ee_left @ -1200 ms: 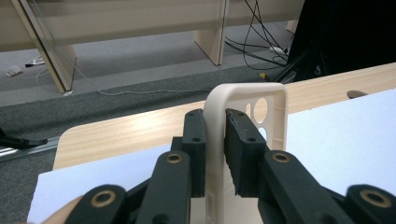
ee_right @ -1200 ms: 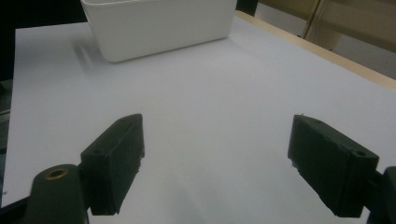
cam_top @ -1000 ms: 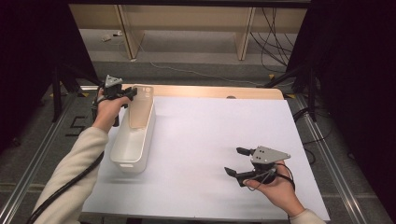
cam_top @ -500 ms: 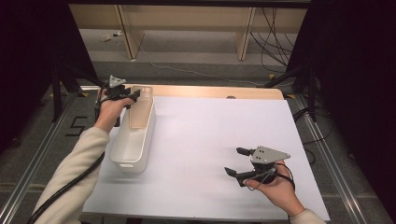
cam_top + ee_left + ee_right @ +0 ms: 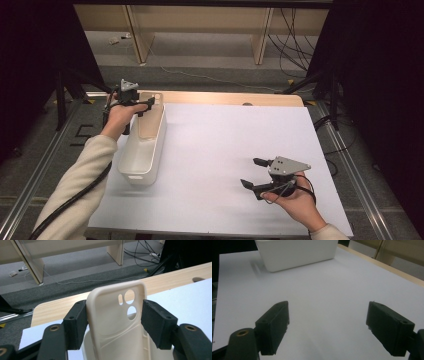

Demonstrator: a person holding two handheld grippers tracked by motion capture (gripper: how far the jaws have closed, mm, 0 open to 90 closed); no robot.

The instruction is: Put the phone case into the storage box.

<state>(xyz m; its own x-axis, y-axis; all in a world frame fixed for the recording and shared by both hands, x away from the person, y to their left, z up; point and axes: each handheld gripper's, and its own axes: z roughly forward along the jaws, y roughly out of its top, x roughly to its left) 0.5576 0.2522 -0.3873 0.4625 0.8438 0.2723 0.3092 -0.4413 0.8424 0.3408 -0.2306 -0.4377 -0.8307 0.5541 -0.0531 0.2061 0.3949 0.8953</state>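
In the high view, the left gripper [image 5: 141, 106] is held at the far end of a white bin [image 5: 142, 150] that stands on the left part of the white table sheet [image 5: 225, 150]. A cream phone case [image 5: 149, 120] is seen leaning in the far end of that bin, its upper end between the jaws. The right gripper [image 5: 253, 173] is held low over the near right of the sheet, well apart from the bin, with its jaws spread wide and nothing between them.

In the left gripper view, the phone case [image 5: 117, 315] is seen upright, camera holes at the top, with both black pads [image 5: 75, 326] set against its long edges; it appears to be gripped, while its lower part is still inside the bin [image 5: 86, 345].

In the right gripper view, the jaws are seen wide open over the bare sheet [image 5: 324, 297], and the bin [image 5: 297, 252] stands far ahead.

The step in hand is judged to be the lifting of the case out of the bin. A straight pull upward, with the grip kept firm, is called for next, so that the case clears the rim without catching.
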